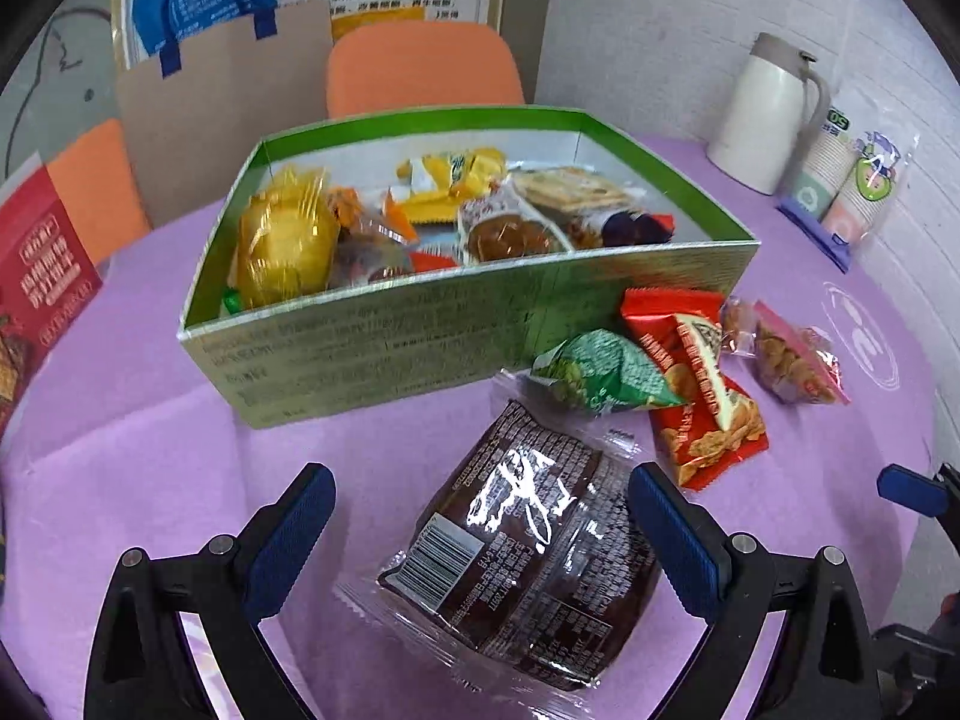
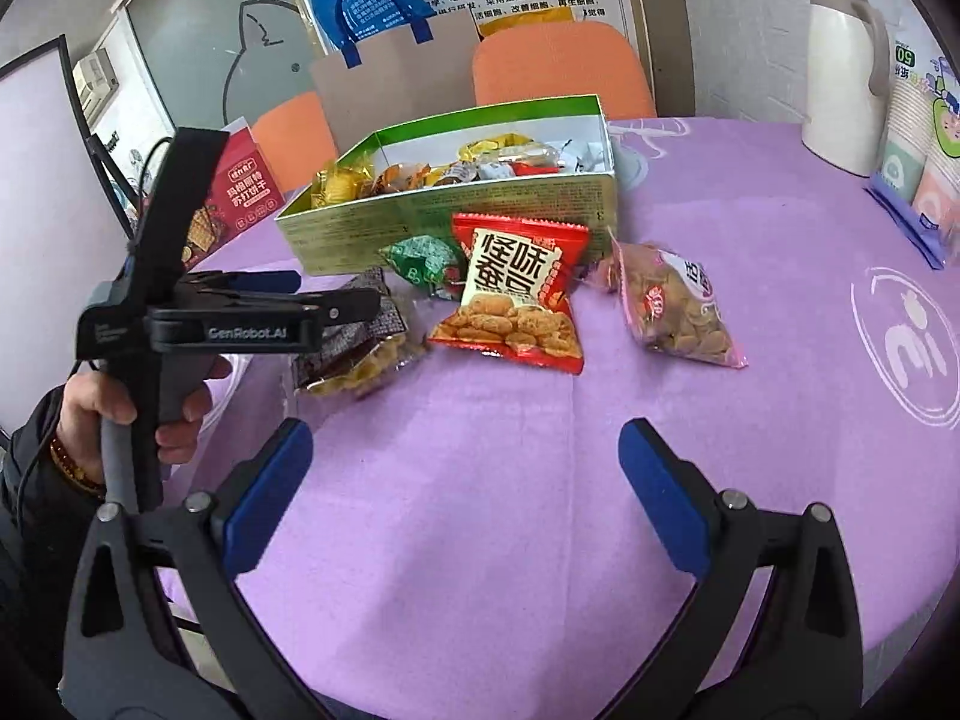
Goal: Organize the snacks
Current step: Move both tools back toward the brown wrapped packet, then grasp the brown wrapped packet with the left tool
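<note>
A: Quick one — where's the left gripper (image 1: 480,516)?

B: Low over the purple tablecloth (image 1: 150,372), jaws spread wide around the brown wrapped pastry packet (image 1: 522,552). The right pad looks at or near the wrapper edge, the left pad is well clear of it. Nothing clamped yet.

A: And the right gripper (image 2: 465,468)?

B: Also wide open, holding nothing — just bare cloth between its pads. It hangs back, near side of the table.

A: Step in hand?

B: Looks like the pick of the brown packet, to go into the green snack box (image 1: 372,324). The box sits just beyond the packet, lid off, already partly filled with a gold-wrapped cake (image 1: 282,240), crackers (image 1: 570,189) and small sweets.

A: What's still loose on the table?

B: Green packet (image 1: 606,372) leaning at the box's front wall, red broad-bean packet (image 2: 513,294) touching it, and a pink-edged clear bag of nuts (image 2: 672,306) to the right, a little apart. So four packets out, counting the brown one. Task is partway, I'd say.

A: Next move?

B: My guess — close both pads on the packet's middle, lift clear of the box wall, drop it in an open spot. Wrapper is glossy and slack, so it may slip or crumple if pinched only by the edge.

A: Background?

B: White thermos jug (image 1: 774,114) and paper cups (image 1: 840,180) far right, not involved.
</note>
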Tool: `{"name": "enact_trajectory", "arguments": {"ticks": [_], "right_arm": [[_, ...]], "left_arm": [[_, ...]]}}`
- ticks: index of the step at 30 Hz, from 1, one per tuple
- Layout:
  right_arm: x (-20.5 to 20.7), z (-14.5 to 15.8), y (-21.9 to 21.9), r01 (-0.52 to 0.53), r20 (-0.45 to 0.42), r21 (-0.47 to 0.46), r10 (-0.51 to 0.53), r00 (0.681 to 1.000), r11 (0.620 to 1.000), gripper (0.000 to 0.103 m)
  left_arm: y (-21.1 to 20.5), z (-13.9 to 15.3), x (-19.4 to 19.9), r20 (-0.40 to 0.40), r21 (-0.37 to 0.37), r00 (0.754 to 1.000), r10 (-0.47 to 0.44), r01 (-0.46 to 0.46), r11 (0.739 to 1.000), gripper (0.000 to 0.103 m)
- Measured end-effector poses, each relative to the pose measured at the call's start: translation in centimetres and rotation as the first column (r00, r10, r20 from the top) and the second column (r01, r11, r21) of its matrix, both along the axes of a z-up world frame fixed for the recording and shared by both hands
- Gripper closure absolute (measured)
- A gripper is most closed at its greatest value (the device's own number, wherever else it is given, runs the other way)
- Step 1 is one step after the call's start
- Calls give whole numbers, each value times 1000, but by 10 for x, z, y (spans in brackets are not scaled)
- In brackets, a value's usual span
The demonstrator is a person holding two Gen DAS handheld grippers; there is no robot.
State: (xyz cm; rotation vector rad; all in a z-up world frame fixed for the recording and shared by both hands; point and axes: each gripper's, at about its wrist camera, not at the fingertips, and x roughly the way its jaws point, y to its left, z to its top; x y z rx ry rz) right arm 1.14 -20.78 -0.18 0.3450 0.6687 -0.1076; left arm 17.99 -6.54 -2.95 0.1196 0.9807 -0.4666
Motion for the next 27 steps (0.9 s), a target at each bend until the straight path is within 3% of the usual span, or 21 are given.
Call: {"name": "enact_trajectory", "arguments": {"ticks": [5, 7, 10, 16, 23, 25, 27], "right_arm": [[1, -1, -1, -15, 18, 8, 15, 1000, 1000, 1], [5, -4, 0, -30, 13, 15, 29, 999, 999, 1], [14, -11, 6, -50, -3, 20, 50, 999, 999, 1], [26, -21, 20, -95, -9, 35, 96, 995, 995, 1], [43, -31, 27, -130, -7, 105, 131, 991, 986, 3], [49, -31, 30, -137, -3, 109, 138, 990, 985, 14], [55, -31, 33, -144, 0, 106, 144, 990, 984, 16]], "left_arm": [[26, -12, -15, -145, -201, 989, -2, -27, 979, 7], [29, -12, -36, -158, -237, 987, -36, -3, 971, 7], [30, 0, -63, -94, -206, 994, -56, 36, 978, 7], [36, 21, -67, 25, -122, 999, 36, -33, 992, 7], [32, 6, -49, -70, -142, 997, -11, 1, 990, 24], [30, 1, -48, -93, -149, 995, -27, 12, 989, 26], [31, -1, -47, -109, -151, 994, -24, 7, 988, 26]]}}
